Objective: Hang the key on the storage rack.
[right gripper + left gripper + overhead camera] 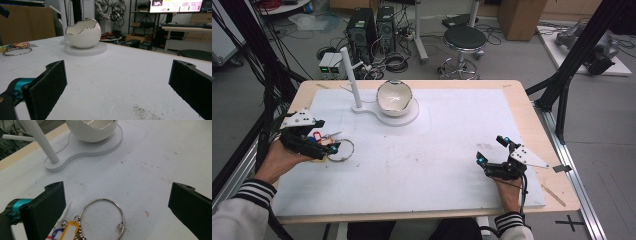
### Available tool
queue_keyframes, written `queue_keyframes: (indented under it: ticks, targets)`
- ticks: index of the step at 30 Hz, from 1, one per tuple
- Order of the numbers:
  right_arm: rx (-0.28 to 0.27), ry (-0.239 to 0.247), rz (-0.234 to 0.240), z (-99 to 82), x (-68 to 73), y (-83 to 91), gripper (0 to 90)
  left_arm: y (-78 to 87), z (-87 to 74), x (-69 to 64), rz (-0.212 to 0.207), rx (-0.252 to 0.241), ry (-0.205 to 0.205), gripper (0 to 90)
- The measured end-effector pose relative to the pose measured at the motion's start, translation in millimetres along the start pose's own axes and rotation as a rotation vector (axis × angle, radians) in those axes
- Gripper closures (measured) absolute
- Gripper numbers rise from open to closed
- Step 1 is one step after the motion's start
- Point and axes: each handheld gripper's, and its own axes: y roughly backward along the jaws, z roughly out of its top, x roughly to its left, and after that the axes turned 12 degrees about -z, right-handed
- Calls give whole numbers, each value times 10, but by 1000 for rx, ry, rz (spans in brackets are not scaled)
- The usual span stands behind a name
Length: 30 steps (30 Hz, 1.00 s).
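Lying flat on the white mat near its left edge, a metal key ring [103, 217] is seen between the spread jaws of the left gripper [319, 145], with nothing yet pinched. In the left gripper view the ring's lower arc and its cluster of plastic tags [67, 231], one orange and one blue among them, are cut off by the bottom edge, and part of the cluster is covered by the left-hand jaw. In the high view the ring [343, 150] is partly masked by the gripper body, and the tags are too small there to be counted.

The right gripper [494, 150] is rested on the mat toward the right edge, well apart from the ring, its jaws released and wide with bare mat between them. In the right gripper view the ring [17, 51] is seen far off at the left.

A broad stretch of open mat [422, 155] is left between the two grippers. A wooden table border [532, 120] is visible around the mat.

At the far side of the mat a glossy white egg-shaped bowl [394, 97] with a jagged, silver-trimmed rim is seated on a flat white stand [407, 116], from whose smaller lobe a slim white post [351, 77] rises. Dark specks and a faint reddish mark are scattered over the matte, slightly grainy mat surface.
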Motion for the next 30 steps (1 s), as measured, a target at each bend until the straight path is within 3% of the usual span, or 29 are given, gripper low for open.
queue_keyframes:
  ticks: [2,3,6,9,16,20,21,25,30]
  targets:
    - [1,-1,0,0,0,1,11,-40,39,9,-9,38,-4,17]
    - [2,-2,1,0,1,2,11,-94,84,22,-17,92,-7,17]
    - [1,-1,1,0,-1,0,11,-133,112,34,-25,121,-7,17]
    - [1,-2,1,0,1,2,11,-212,165,54,-34,188,-10,17]
    - [-1,0,1,0,0,0,11,-313,204,77,-49,243,-7,24]
    - [0,-2,1,0,1,1,11,-408,186,78,-60,282,24,24]
    - [0,-1,1,0,1,1,11,-439,182,82,-56,321,28,24]
    - [0,-2,0,0,1,1,11,-502,172,91,-45,370,51,24]
    - [0,-1,0,0,1,1,11,-575,164,104,-60,430,80,38]
